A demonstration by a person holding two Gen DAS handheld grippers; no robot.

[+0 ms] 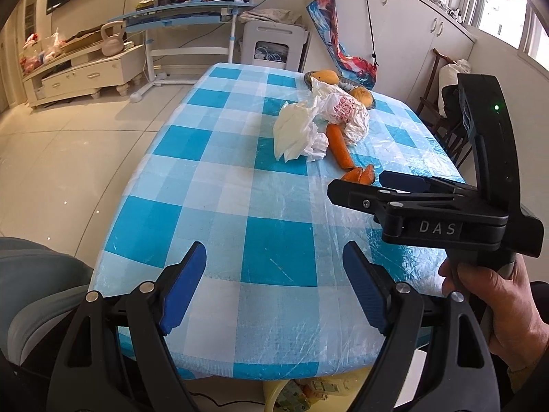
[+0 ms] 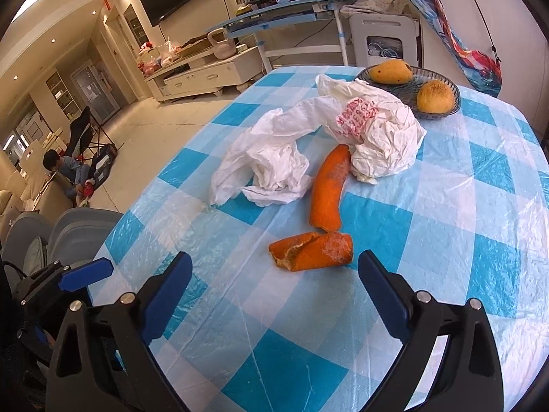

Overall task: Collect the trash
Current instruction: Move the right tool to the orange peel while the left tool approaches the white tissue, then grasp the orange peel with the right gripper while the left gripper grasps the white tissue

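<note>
Both tools are hanging over the near end of the tabletop [image 2: 463,206] with nothing in them: the left tool [image 1: 274,288] has its jaws spread wide over bare checkered cloth, and the right tool [image 2: 274,295] is just as wide open, sitting just short of the small orange peel piece [image 2: 312,250]. The trash is all mid-table: that curled piece, a longer orange peel strip [image 2: 327,189] touching it at one end, a crumpled white tissue [image 2: 271,168] on the left side of the strip, and a printed plastic bag [image 2: 374,137] at the strip's far end, right up against the fruit basket [image 2: 446,89]. Main risk, probably, is the clear plastic sheet over the cloth: the pads could snag it and drag everything along. The thin peel might also slip or tear at the join, and grabbing the bag carelessly could nudge the basket.
</note>
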